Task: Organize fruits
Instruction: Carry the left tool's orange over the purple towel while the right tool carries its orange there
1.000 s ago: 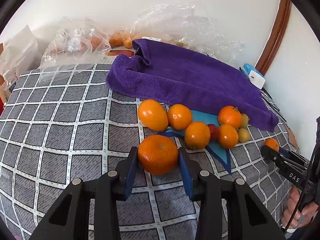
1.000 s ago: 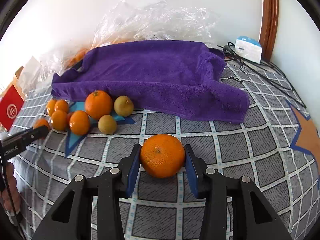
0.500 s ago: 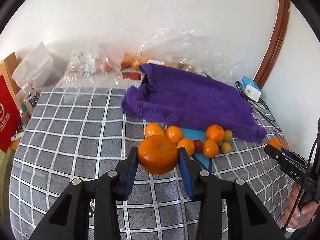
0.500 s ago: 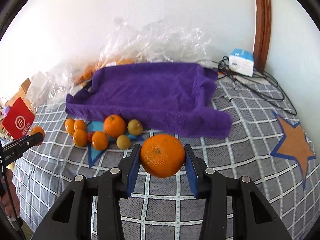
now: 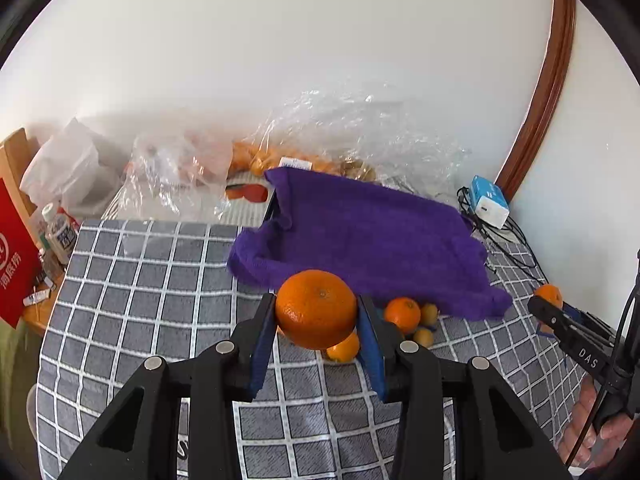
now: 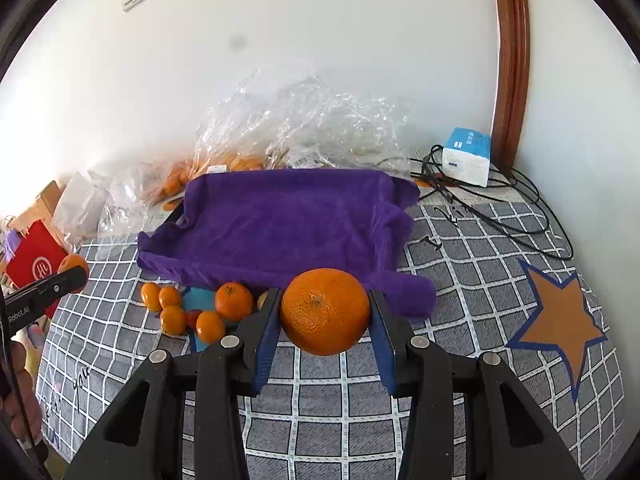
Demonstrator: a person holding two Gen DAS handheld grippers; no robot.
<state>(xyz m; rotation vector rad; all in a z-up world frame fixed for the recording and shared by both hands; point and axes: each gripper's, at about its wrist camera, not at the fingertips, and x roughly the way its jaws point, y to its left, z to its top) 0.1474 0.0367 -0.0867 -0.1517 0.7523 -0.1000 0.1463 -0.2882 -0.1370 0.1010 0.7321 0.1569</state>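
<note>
My left gripper (image 5: pixel 317 316) is shut on a large orange (image 5: pixel 316 309) and holds it high above the checked tablecloth (image 5: pixel 160 288). My right gripper (image 6: pixel 325 316) is shut on another large orange (image 6: pixel 325 311), also held high. A purple towel (image 6: pixel 288 220) lies over a tray at the back; it also shows in the left wrist view (image 5: pixel 368 236). A cluster of small oranges (image 6: pixel 234 301) and small yellow-green fruits lies on the cloth in front of the towel. The left gripper partly hides this cluster (image 5: pixel 402 314) in its own view.
Crumpled clear plastic bags (image 6: pixel 304 128) with more fruit sit by the wall. A white and blue box (image 6: pixel 466 156) with black cables (image 6: pixel 520 208) lies at the back right. A red carton (image 5: pixel 12 256) and bottles stand off the table's left edge.
Both grippers have risen and pulled back from the table, each still holding its orange. The towel and fruit cluster now look smaller and farther below.
</note>
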